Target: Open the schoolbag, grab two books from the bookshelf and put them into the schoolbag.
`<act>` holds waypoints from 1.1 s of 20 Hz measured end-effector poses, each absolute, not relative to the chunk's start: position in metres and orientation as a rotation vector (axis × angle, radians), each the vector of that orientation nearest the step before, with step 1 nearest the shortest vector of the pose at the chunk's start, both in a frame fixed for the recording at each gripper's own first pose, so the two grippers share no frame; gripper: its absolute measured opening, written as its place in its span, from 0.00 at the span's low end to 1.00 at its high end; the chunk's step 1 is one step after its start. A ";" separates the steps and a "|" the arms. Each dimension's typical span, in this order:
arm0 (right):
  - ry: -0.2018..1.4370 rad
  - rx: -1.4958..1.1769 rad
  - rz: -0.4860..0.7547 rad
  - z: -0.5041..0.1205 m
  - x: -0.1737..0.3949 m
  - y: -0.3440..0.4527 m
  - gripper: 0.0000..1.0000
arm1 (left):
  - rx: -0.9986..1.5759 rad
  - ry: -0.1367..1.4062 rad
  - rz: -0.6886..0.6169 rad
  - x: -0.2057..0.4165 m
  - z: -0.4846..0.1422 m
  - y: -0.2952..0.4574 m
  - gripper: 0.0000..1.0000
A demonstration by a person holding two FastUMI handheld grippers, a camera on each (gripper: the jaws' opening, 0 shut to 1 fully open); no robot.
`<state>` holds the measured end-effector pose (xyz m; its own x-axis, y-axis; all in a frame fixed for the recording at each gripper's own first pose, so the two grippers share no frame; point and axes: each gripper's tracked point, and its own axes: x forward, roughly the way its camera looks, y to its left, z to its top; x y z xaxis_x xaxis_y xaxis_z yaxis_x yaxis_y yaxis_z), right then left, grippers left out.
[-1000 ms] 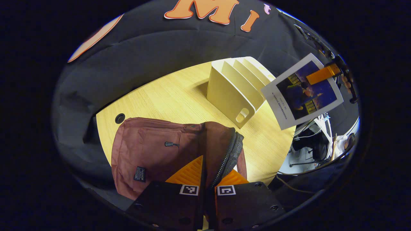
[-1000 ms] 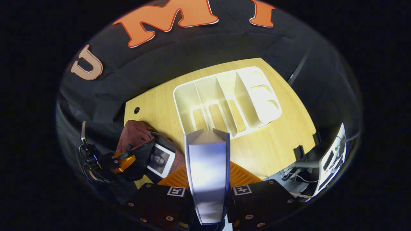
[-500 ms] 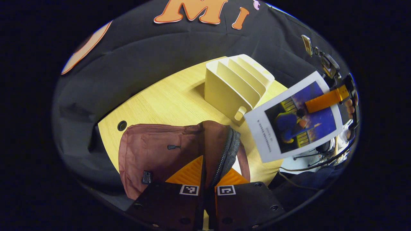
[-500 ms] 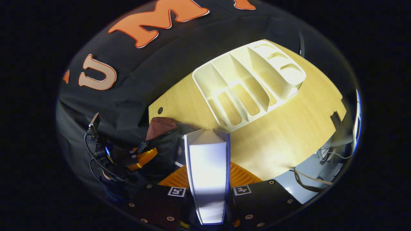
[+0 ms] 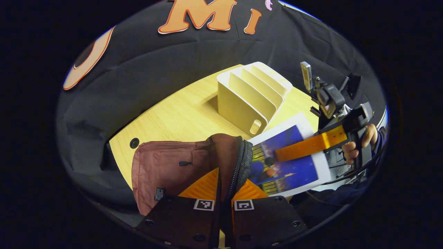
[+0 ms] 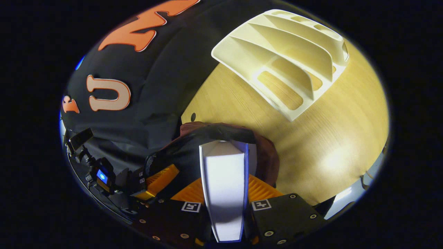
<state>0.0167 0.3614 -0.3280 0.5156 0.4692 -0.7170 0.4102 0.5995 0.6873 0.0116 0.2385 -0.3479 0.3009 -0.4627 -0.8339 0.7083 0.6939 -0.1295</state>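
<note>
The maroon schoolbag (image 5: pixel 162 166) lies on the wooden table (image 5: pixel 180 114). My left gripper (image 5: pixel 225 174) is shut on the bag's zipper-edged flap (image 5: pixel 240 162) and holds the mouth open. A book with a blue cover (image 5: pixel 294 169) is clamped in my right gripper (image 6: pixel 224 178), and its white edge (image 6: pixel 223 180) runs up between the orange fingers. The book's lower corner sits at the bag's mouth, tilted, beside the flap. In the right gripper view the bag's dark opening (image 6: pixel 193 145) lies just past the book, with the left gripper's orange finger (image 6: pixel 157 174) at its left.
The cream bookshelf (image 5: pixel 249 97) with several slots stands on the table behind the bag, also seen as the bookshelf (image 6: pixel 287 58) from above. A hand (image 5: pixel 360 141) grips the right gripper's handle. A round cable hole (image 5: pixel 134 143) is near the table's left edge.
The right gripper has carried the book down and left from beside the bookshelf to the bag's mouth. The left gripper keeps holding the flap in place.
</note>
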 end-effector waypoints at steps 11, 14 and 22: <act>1.009 1.107 0.137 -0.377 0.044 0.429 0.38 | 0.318 0.933 -0.808 0.004 -0.328 0.222 0.07; 1.022 1.132 0.175 -0.388 0.046 0.442 0.39 | 0.284 0.960 -0.798 -0.006 -0.333 0.217 0.07; 1.126 1.016 0.082 -0.427 0.037 0.442 0.64 | 0.226 0.973 -0.746 -0.010 -0.337 0.221 0.07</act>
<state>0.0368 0.4423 -0.4267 0.4761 0.5241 -0.7061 0.4162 0.5730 0.7060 -0.0096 0.2206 -0.3367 0.3410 -0.4711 -0.8135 0.6637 0.7335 -0.1466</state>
